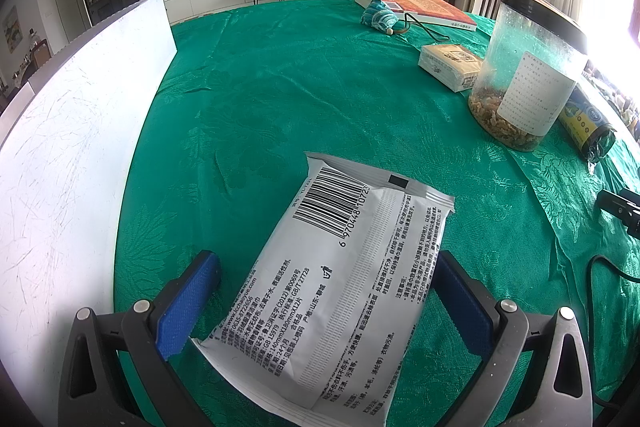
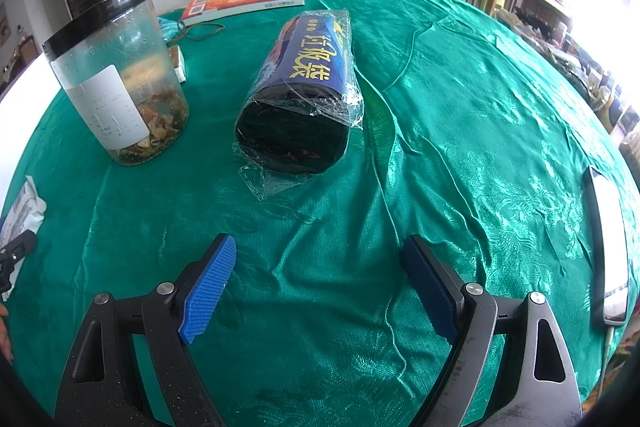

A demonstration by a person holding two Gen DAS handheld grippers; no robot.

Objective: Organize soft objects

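Observation:
A white soft pack of wipes (image 1: 340,279) with a barcode lies on the green tablecloth (image 1: 300,87). My left gripper (image 1: 326,297) is open, its blue pads on either side of the pack's near half, apart from it. A roll of bin bags (image 2: 300,95) in clear wrap with a blue label lies ahead of my right gripper (image 2: 320,287), which is open and empty above the green tablecloth (image 2: 460,107). The roll's end also shows in the left wrist view (image 1: 588,127). The wipes pack's corner shows at the left edge of the right wrist view (image 2: 20,211).
A clear plastic jar (image 1: 528,75) with a black rim stands right of the pack; it also shows in the right wrist view (image 2: 120,83). A tissue box (image 1: 450,65), a folded teal umbrella (image 1: 378,17) and an orange book (image 1: 420,5) lie farther back. A white board (image 1: 60,147) lies along the left.

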